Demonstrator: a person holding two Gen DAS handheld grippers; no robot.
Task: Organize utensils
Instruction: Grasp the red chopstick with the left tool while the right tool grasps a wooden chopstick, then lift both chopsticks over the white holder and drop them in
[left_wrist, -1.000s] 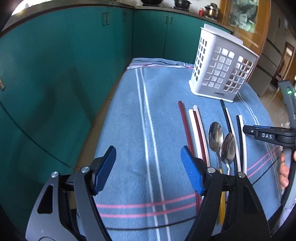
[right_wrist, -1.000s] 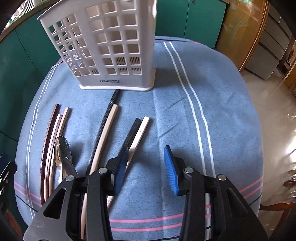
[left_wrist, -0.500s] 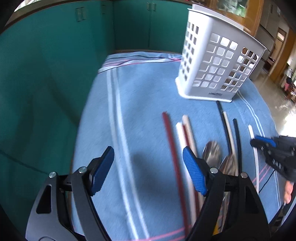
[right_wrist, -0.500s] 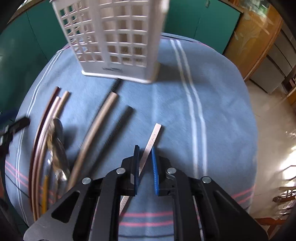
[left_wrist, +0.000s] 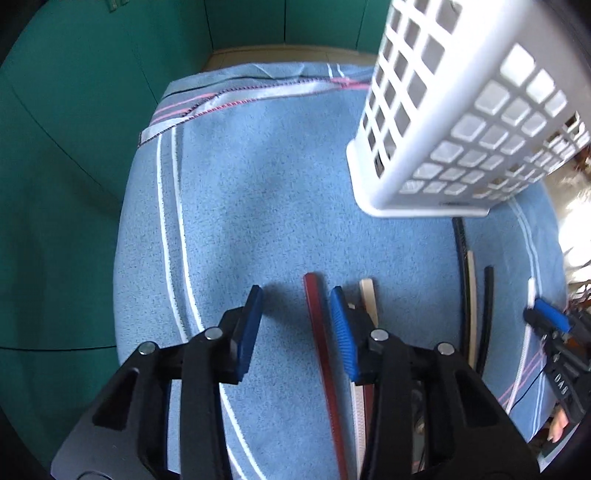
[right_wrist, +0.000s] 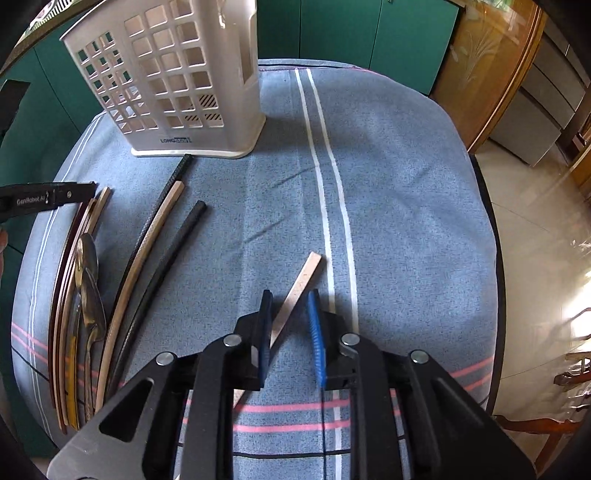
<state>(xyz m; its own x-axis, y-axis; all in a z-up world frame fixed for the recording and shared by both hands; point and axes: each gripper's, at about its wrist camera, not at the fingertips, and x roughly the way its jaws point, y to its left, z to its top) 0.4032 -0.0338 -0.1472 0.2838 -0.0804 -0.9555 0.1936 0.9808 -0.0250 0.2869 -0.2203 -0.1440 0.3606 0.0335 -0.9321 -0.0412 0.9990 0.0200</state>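
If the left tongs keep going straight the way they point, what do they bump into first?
Probably the dark red chopstick lying between the left tongs, nearer the right pad, or the blue cloth beside it. Depth is hard to judge here.

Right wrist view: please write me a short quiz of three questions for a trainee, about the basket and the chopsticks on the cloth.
1. True or false: the white basket stands upright on the blue cloth.
2. Which thing has its tip nearest to the foot of the basket?
A. a black chopstick
B. a spoon
C. a dark red chopstick
3. Fill the gap: the lone chopstick, apart from the others and close to the two white stripes, is ____ in colour.

Key: 1 true. 2 A. 3 beige (pale wood).
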